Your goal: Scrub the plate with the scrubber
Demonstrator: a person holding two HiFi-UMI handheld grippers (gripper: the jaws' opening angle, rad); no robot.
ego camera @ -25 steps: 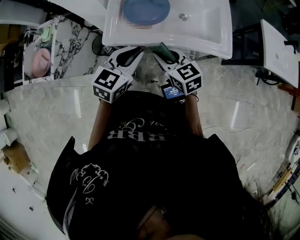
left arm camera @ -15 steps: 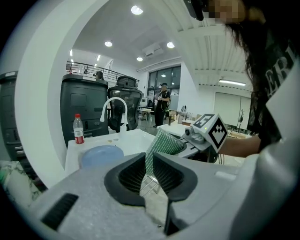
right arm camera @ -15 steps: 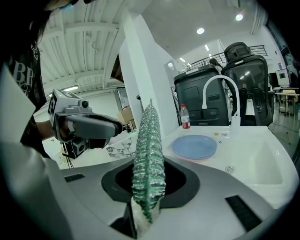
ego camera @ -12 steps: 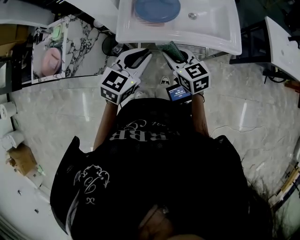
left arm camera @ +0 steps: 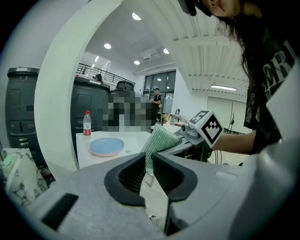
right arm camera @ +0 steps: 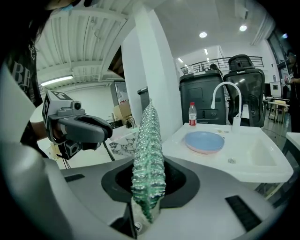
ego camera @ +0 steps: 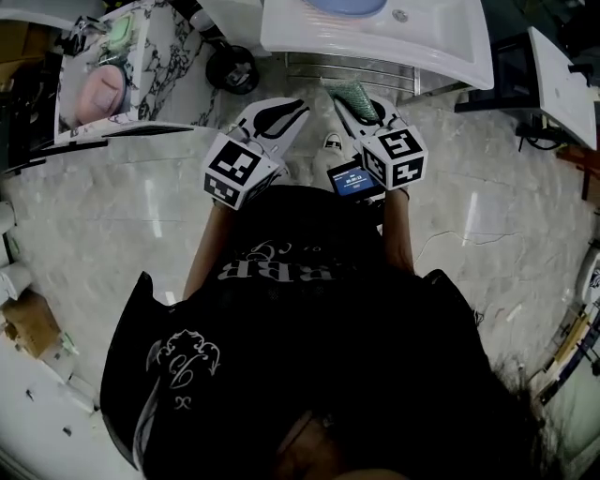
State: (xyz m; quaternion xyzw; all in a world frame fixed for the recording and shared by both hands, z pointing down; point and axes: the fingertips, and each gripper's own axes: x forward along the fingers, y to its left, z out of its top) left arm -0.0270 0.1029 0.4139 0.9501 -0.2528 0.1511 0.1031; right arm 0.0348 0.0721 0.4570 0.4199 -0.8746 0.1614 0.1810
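Observation:
A light blue plate (right arm camera: 204, 141) lies on the white sink (right arm camera: 243, 159) beside the basin; the left gripper view shows this plate (left arm camera: 107, 146) too, and only its edge (ego camera: 347, 5) reaches the head view's top. My right gripper (right arm camera: 147, 187) is shut on a green mesh scrubber (right arm camera: 149, 150), which stands upright between the jaws. The scrubber (ego camera: 352, 94) is held short of the sink's front edge. My left gripper (left arm camera: 149, 161) is shut with only a thin slit between its pads and holds nothing. Both grippers (ego camera: 298, 105) (ego camera: 339, 94) hover side by side over the floor.
A faucet (right arm camera: 224, 101) rises behind the basin and a red-capped bottle (right arm camera: 192, 114) stands at the sink's back. A marble-patterned cabinet with a pink bowl (ego camera: 98, 94) is at the left. Another white unit (ego camera: 562, 84) is at the right.
The sink and plate have slid toward the top of the head view, so the grippers now sit farther back from the sink's front edge. Both grippers keep their state.

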